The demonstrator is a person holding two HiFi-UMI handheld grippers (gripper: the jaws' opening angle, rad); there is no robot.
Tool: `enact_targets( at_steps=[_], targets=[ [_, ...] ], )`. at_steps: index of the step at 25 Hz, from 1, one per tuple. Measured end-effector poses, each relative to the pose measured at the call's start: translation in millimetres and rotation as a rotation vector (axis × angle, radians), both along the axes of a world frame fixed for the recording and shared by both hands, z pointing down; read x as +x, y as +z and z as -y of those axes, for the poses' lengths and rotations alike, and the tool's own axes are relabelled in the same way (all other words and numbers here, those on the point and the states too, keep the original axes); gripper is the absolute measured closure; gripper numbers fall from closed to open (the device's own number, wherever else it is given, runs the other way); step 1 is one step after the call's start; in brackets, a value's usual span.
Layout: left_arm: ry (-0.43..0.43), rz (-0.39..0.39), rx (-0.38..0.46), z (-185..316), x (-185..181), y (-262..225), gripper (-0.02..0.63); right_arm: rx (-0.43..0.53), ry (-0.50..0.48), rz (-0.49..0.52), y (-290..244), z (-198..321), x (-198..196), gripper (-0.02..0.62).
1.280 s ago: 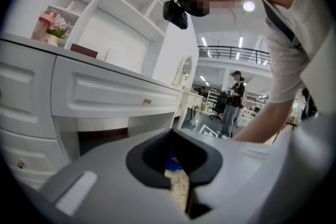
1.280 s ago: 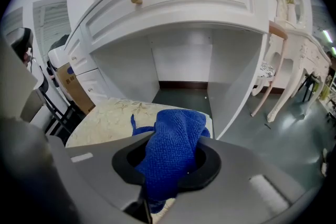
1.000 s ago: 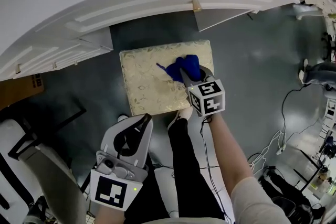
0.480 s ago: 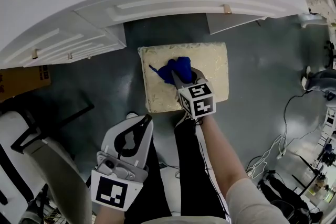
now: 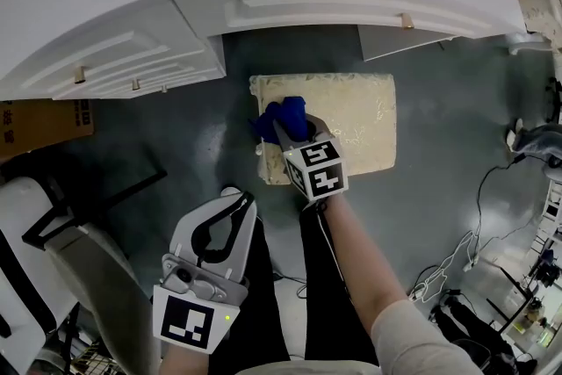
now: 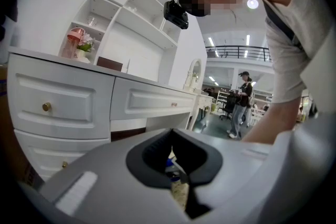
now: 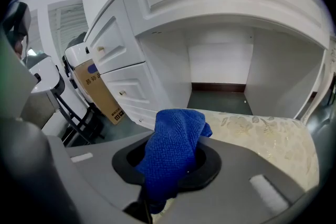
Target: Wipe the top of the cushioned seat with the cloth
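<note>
**Blue cloth bunched in the right gripper, at the left edge of the cushioned seat.**

The cloth looks soft, light and nubbly, likely to crumple rather than slide. The right jaws are closed tight through its gathered middle, which seems the sensible place to hold it. The seat's patterned top looks padded and should give under pressure. The left gripper hangs by the person's legs, jaws together on nothing.

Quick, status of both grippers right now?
Left gripper: closed, holding nothing.
Right gripper: closed on the blue cloth.
</note>
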State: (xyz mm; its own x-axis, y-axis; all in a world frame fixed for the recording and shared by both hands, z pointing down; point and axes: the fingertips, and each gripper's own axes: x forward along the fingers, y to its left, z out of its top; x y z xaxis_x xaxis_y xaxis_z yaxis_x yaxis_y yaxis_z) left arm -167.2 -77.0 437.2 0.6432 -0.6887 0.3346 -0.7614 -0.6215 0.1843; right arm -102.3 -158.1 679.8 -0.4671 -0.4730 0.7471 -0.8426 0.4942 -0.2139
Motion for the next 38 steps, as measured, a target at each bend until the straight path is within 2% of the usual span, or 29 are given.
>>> enact_targets(
  at_steps=[6,14,22,25,31,38],
  targets=[
    [-0.013,0.002,0.003,-2,-10,-2,0.606,-0.007,-0.074,-0.019,2,-3,-26,0.508],
    [-0.017,0.002,-0.002,-4,-12,-2,0.606,-0.017,-0.026,0.025,1,-9,-22,0.509],
    [-0.012,-0.001,0.005,-1,-13,-5,0.606,-0.035,-0.012,0.068,1,-37,-19,0.509],
    [0.007,0.002,0.0,-3,-12,-4,0.606,-0.034,-0.021,0.053,2,-42,-18,0.509],
    [0.033,0.012,-0.011,-3,-2,2,0.606,-0.01,-0.078,0.002,1,-40,-17,0.509],
    [-0.01,0.014,-0.003,-6,32,3,0.606,-0.002,-0.101,0.038,0,-39,6,0.508]
  ],
)
